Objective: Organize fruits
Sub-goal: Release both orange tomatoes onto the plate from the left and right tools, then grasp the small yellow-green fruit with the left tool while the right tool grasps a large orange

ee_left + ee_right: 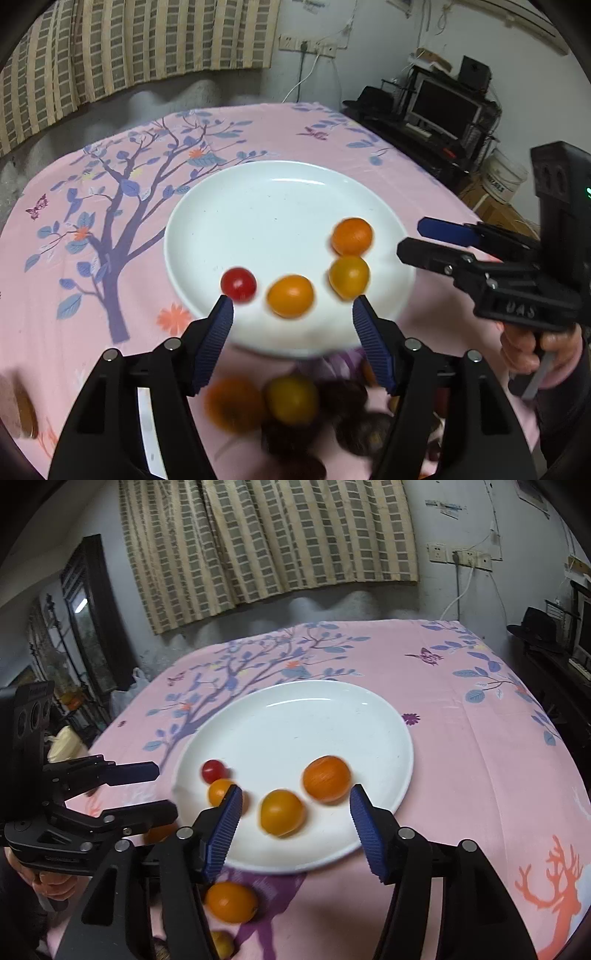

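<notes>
A white plate (258,206) (332,716) lies on the pink tablecloth. On its near side sit a small red tomato (238,284) (213,770) and three orange fruits (290,295) (348,277) (351,236), also in the right wrist view (282,812) (326,778) (220,791). My left gripper (292,308) is open and empty over the plate's near rim; it shows in the right wrist view (162,790). My right gripper (295,801) is open and empty above the plate's near edge; it shows in the left wrist view (408,238).
Loose fruit lies on the cloth in front of the plate: orange ones (234,404) (291,398) (231,901) and several dark ones (343,398). The table's far edge meets a curtained wall. A dark shelf with a monitor (443,110) stands at the right.
</notes>
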### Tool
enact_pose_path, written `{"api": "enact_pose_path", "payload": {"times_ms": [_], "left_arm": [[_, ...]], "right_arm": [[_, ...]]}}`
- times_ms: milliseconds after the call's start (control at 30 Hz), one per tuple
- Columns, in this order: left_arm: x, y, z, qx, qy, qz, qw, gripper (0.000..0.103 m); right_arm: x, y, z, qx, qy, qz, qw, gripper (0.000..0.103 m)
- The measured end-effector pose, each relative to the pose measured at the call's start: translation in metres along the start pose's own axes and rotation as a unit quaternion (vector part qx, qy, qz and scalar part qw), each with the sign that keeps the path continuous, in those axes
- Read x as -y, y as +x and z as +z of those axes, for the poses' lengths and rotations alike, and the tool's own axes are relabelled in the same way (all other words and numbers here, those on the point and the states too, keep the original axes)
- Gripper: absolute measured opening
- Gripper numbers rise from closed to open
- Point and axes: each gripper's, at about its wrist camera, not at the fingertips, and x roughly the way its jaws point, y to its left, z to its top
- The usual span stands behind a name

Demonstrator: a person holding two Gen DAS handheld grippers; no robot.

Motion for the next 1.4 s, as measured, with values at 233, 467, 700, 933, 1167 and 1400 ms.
{"api": "enact_pose_path", "payload": {"times_ms": [233,467,700,933,1167,1400], "left_arm": [[0.018,-0.062,-0.079,0.021,0.035,-0.032,0.9987,0.077],[0.018,-0.089,-0.149,0.018,0.07,-0.044,0.9964,0.077],[0.014,-0.106,-0.171,0.03,0.069,-0.055,0.9957,0.077],[0.022,-0.119,-0.173,0.047,0.088,-0.062,0.9931,0.077],[0.029,-0.122,-0.177,0.051,0.108,-0.07,0.9904,0.077],[0.037,-0.114,-0.182,0.03,0.124,-0.093,0.9874,0.077]], "right_arm": [[-0.02,-0.037,-0.059,-0.028,-0.022,0.055,0.998,0.062],[-0.086,-0.079,-0.116,-0.058,-0.09,0.132,0.985,0.062],[-0.113,-0.062,-0.137,-0.098,-0.095,0.097,0.986,0.058],[-0.119,-0.048,-0.136,-0.108,-0.089,0.058,0.988,0.056],[-0.115,-0.041,-0.136,-0.117,-0.072,0.068,0.988,0.056],[-0.09,-0.035,-0.134,-0.114,0.003,0.142,0.983,0.044]]}}
